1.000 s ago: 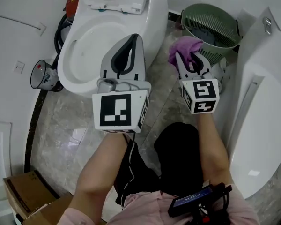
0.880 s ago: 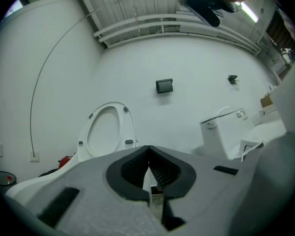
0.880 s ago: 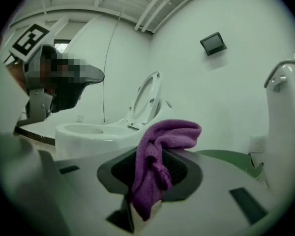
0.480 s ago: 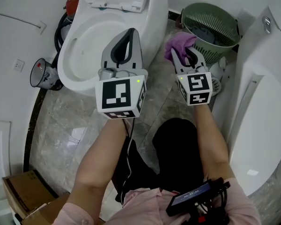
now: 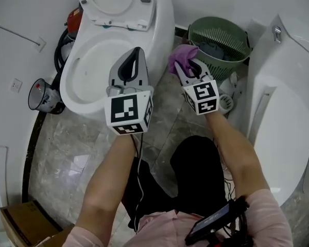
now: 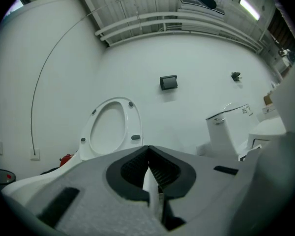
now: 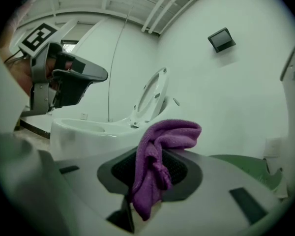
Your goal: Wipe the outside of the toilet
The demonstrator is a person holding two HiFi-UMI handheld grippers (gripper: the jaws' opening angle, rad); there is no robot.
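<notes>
two grippers, one cloth: the toilet's flank lies just left of the loaded one

one open toilet (image 5: 166, 32) fills the left of the head view. its long axis runs away from the person, from the rounded front rim up to the raised seat and lid (image 5: 118, 4). it is glazed white ceramic, smooth and hard, with a convex outer wall. the left gripper (image 5: 136, 53) hovers over the near rim with its jaws pressed together on nothing, so it looks idle. to its right, the right gripper (image 5: 188, 68) is clamped on a purple cloth (image 5: 181, 54), a soft, looped microfibre bunched into a wad that flops over the jaw tips. that wad sits near the bowl's right flank, apart from it over the grey veined stone floor (image 5: 67, 158). the right hand is plainly the nearer one, and i judge that a short move leftward would bring cloth to ceramic, then strokes along the bowl's length. further right stands a green slatted plastic basket (image 5: 195, 35), close behind the cloth, and then a second white toilet (image 5: 283, 117).
</notes>
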